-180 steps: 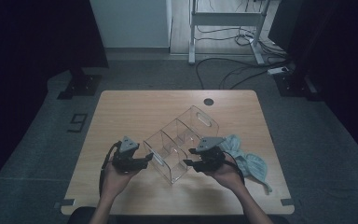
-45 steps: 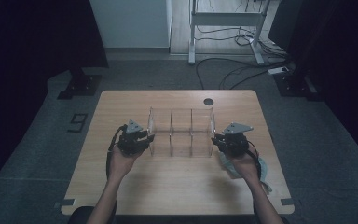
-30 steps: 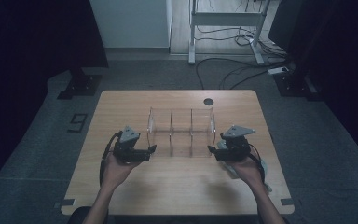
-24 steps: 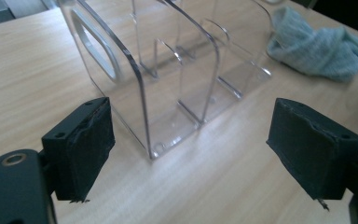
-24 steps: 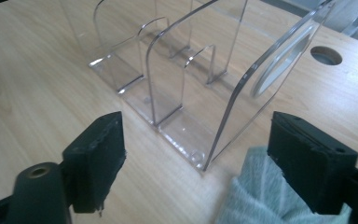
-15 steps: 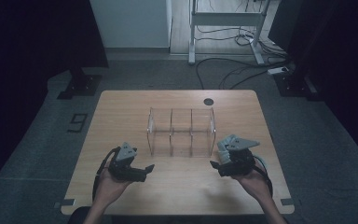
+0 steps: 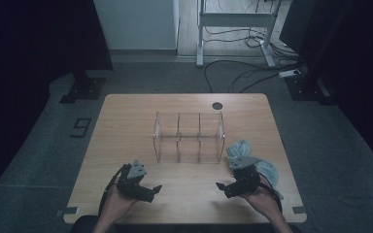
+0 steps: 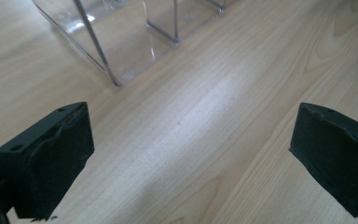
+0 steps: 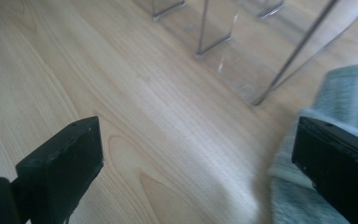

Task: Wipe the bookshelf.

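Both my tools are spread wide and empty. My right tool [image 7: 225,187] sits just beside the grey cloth [image 7: 267,170]; my left tool [image 7: 151,190] is well apart.

Tool [image 9: 200,163] jaws wide apart over wooden table [image 9: 121,93]; clear divider [image 9: 242,42] ahead, grey-green cloth [image 9: 349,93] right.

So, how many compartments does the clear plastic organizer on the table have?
3, side by side in a row in the clear organizer: one at its left end, one in the middle, one at its right end, nearest the grey-green cloth.
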